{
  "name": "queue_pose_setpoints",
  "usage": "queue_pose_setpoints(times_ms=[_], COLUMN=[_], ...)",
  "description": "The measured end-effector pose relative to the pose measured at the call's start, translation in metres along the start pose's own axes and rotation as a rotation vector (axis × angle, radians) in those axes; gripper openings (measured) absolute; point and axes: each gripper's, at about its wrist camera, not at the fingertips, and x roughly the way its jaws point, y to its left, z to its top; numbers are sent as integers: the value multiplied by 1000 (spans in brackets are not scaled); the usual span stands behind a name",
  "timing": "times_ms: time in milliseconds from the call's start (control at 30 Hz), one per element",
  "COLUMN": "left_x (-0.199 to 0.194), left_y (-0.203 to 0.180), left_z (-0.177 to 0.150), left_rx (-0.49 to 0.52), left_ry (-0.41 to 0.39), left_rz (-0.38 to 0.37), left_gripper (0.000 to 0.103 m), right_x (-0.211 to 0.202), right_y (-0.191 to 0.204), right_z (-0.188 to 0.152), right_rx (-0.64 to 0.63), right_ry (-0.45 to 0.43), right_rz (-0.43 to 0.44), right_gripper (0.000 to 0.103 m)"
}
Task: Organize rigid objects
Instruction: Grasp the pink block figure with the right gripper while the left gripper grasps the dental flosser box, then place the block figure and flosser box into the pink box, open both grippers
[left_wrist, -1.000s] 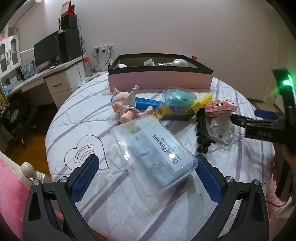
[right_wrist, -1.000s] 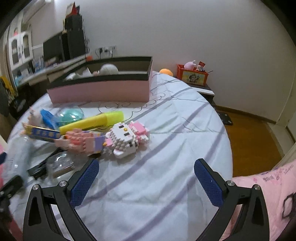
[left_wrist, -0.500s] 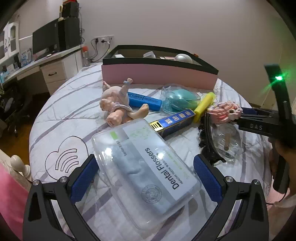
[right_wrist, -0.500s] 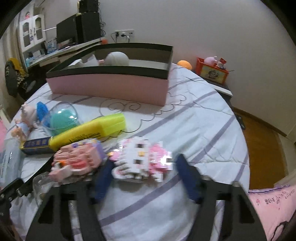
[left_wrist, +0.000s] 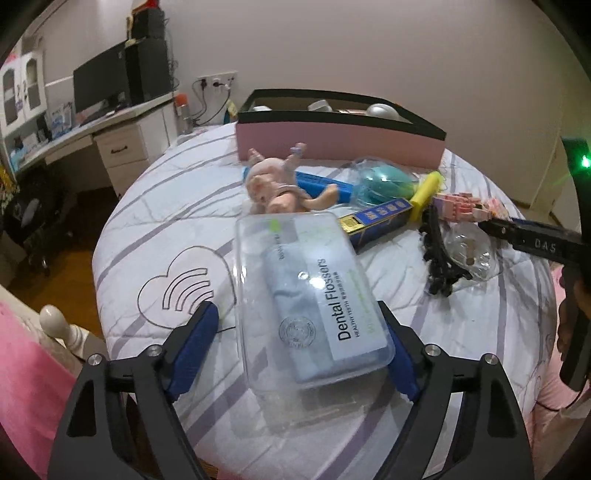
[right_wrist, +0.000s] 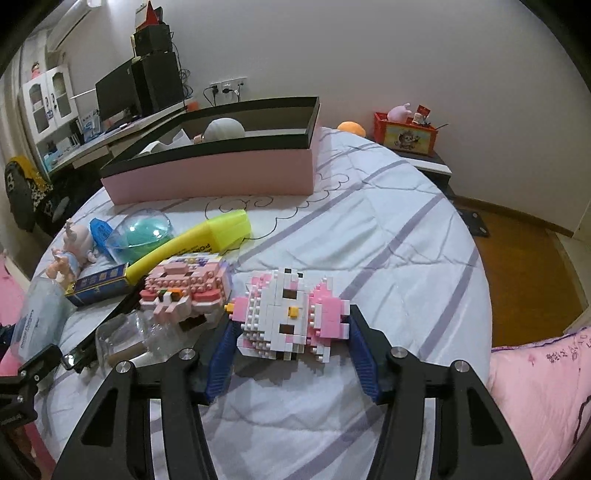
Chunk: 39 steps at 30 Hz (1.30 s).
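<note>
Now: right gripper (right_wrist: 291, 354) jaws have just closed onto the brick cat figure (right_wrist: 291, 314): light, brittle, so squeeze gently. Left gripper (left_wrist: 299, 347) jaws, just narrowing, straddle the floss box (left_wrist: 310, 295): slick, thin-walled; right pad touching, left clear.

black hand-held gripper (right_wrist: 291, 354), blue pads (right_wrist: 221, 354), silver screws

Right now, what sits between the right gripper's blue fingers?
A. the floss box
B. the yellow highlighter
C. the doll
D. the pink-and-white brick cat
D: in the right wrist view the right gripper has its blue fingers on either side of the brick cat, closed in against it on the bed.
</note>
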Motion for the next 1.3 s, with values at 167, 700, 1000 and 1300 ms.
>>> queue_pose_setpoints(times_ms=[167, 700, 1000, 1300], left_x=[9, -30, -35, 2], left_y=[-7, -22, -39, -36], left_z=[5, 27, 79, 165], left_rx=[32, 134, 191, 231], left_ry=[-4, -102, -169, -199], left_rz=[29, -76, -101, -80], left_gripper=[73, 62, 62, 62], right_x=[4, -25, -53, -47], right_y=[0, 1, 17, 35], right_z=[2, 4, 30, 99], right_rx=[7, 35, -1, -74], right_ry=[0, -87, -156, -215], right_rz=[-8, 18, 53, 63], right_gripper=[58, 57, 57, 57])
